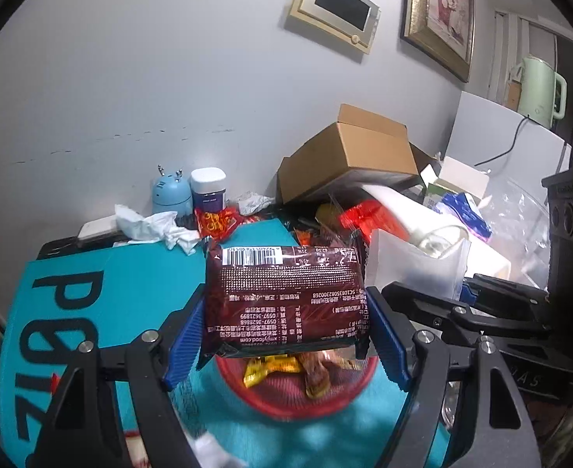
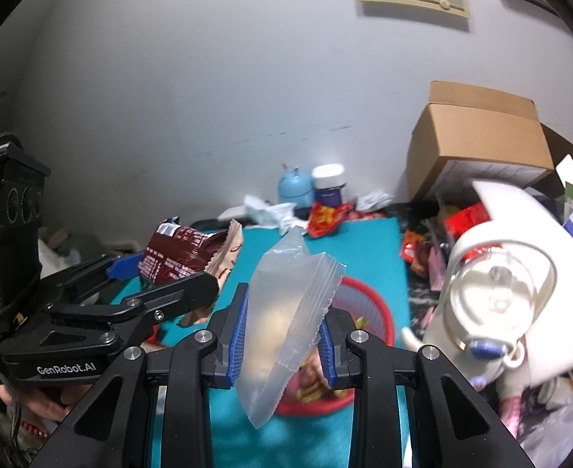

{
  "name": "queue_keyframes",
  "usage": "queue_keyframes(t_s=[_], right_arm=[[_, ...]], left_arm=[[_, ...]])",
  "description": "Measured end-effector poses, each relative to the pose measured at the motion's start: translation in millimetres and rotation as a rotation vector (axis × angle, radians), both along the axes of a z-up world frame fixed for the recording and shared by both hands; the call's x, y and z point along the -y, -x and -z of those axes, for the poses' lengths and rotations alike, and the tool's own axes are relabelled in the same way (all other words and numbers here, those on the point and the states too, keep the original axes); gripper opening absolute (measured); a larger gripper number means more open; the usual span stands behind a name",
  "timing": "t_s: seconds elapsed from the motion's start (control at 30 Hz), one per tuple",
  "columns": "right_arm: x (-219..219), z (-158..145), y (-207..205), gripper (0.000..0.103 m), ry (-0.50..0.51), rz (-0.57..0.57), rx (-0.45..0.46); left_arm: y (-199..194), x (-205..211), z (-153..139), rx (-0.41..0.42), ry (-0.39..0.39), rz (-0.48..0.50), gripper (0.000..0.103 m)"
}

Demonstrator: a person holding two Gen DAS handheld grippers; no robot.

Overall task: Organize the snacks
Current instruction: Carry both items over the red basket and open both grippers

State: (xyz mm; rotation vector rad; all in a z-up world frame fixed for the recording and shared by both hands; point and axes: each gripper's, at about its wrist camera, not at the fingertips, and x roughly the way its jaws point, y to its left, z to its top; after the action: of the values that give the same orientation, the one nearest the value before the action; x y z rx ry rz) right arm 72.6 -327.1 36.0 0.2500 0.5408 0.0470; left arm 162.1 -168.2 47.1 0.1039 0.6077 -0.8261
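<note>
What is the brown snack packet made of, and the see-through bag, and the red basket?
The brown snack packet looks like glossy plastic film: it shines and has crimped, zigzag ends. The see-through bag seems to be soft frosted plastic, with a ridged zip strip and things showing dimly through it. The red basket is probably hard plastic mesh, going by its thin ribs and gaps.

Dark brown snack packet [image 1: 286,296], clear ribbed bag [image 2: 286,312], red basket [image 1: 298,397], teal mat [image 1: 150,280].

The red mesh basket [image 1: 286,401] sits on the teal mat [image 1: 138,292]; the brown cardboard box [image 1: 349,156] stands behind, to the right.
</note>
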Motion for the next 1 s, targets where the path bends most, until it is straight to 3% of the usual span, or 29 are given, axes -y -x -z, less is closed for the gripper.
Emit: queue_keyframes(t_s=[0.2, 0.37, 0.53, 0.83, 1.0], right_arm=[[8.0, 10.3, -27.3, 0.03, 0.02, 0.076, -0.013], [7.8, 29.1, -49.2, 0.03, 0.073, 0.137, -0.038], [11.1, 49.3, -61.3, 0.03, 0.07, 0.151, -0.06], [13.4, 67.8, -71.2, 0.032, 0.098, 0.175, -0.097], [17.3, 73.5, -71.3, 0.034, 0.067, 0.183, -0.135]], left_arm=[[-34.6, 11.4, 13.5, -0.021, 0.008, -0.016, 0.076], [-53.1, 18.9, 41.9, -0.064, -0.05, -0.022, 0.076], [-68.6, 25.1, 68.8, -0.125, -0.084, -0.016, 0.076], [-76.6, 34.6, 93.2, -0.158, -0.138, -0.011, 0.076], [-84.8, 38.5, 103.2, -0.201, -0.182, -0.019, 0.082]])
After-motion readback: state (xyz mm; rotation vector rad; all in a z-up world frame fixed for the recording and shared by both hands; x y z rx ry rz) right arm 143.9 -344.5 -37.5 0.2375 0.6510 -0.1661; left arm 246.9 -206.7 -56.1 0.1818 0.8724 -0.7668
